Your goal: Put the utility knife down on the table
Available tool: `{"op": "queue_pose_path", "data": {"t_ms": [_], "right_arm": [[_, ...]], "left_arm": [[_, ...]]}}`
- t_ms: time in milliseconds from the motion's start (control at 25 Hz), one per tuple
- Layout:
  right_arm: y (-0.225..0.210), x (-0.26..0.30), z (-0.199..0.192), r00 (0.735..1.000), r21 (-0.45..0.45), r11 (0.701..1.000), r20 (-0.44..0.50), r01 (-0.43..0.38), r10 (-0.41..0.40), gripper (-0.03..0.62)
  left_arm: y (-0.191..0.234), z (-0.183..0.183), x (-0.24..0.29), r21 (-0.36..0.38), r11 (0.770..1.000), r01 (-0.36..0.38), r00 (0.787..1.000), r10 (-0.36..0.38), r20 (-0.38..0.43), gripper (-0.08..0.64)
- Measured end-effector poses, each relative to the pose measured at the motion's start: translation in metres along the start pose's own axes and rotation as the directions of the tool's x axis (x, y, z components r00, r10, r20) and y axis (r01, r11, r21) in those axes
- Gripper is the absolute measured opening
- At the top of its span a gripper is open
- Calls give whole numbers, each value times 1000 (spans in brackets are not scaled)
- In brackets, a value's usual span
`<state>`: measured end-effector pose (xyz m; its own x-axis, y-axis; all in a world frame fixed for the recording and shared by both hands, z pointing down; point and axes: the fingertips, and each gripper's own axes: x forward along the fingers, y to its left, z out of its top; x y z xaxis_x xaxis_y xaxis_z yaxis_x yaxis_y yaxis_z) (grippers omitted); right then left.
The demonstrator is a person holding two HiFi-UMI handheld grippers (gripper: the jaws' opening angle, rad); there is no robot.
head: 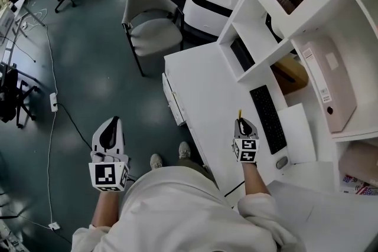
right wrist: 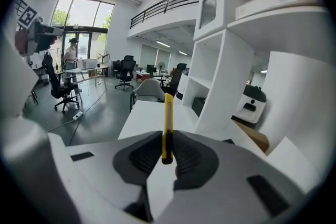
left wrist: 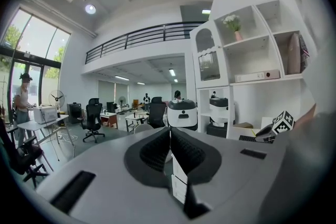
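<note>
So the right tool [head: 244,126] is pinching the yellow utility knife [head: 240,114] between its two dark pads. In the right gripper view the right tool [right wrist: 167,150] has the utility knife [right wrist: 168,118] clamped edge-on near its rear end. The rest of the knife's body pokes out well past the jaw tips, pointing away from the person. The knife isn't lying on the bench [head: 204,91]. It's up in the tool, over the white top near the front edge, just left of the black keyboard [head: 269,118]. A small mouse [head: 282,162] sits near the keyboard's near end. From these shots I can't tell whether the knife's tip touches the bench [right wrist: 144,115].

The left tool [head: 111,127] is off to the side, over the dark floor [head: 88,68] and well apart from the bench. In the left gripper view the left tool [left wrist: 170,136] has its pads pressed together with nothing between them.

Other stuff: a white shelf unit [head: 307,9] stands along the far side of the bench, with a pale binder [head: 328,85] upright in one of its compartments. A grey chair [head: 150,23] is parked on the floor past the bench's far corner.
</note>
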<state>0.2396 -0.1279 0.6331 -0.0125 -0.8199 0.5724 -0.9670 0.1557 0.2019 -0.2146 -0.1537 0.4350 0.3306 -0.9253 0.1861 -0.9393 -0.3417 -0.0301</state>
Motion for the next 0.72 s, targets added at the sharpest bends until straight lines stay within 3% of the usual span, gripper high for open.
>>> {"op": "queue_pose_path", "data": {"t_ms": [320, 720], "right_arm": [[8, 44, -41, 990, -18, 998, -133, -58, 55, 66], [24, 82, -89, 954, -5, 993, -279, -117, 111, 65]], "left_arm": [[9, -4, 0, 2, 999, -49, 999, 49, -15, 9], [16, -5, 1, 9, 996, -89, 996, 89, -30, 9]]}}
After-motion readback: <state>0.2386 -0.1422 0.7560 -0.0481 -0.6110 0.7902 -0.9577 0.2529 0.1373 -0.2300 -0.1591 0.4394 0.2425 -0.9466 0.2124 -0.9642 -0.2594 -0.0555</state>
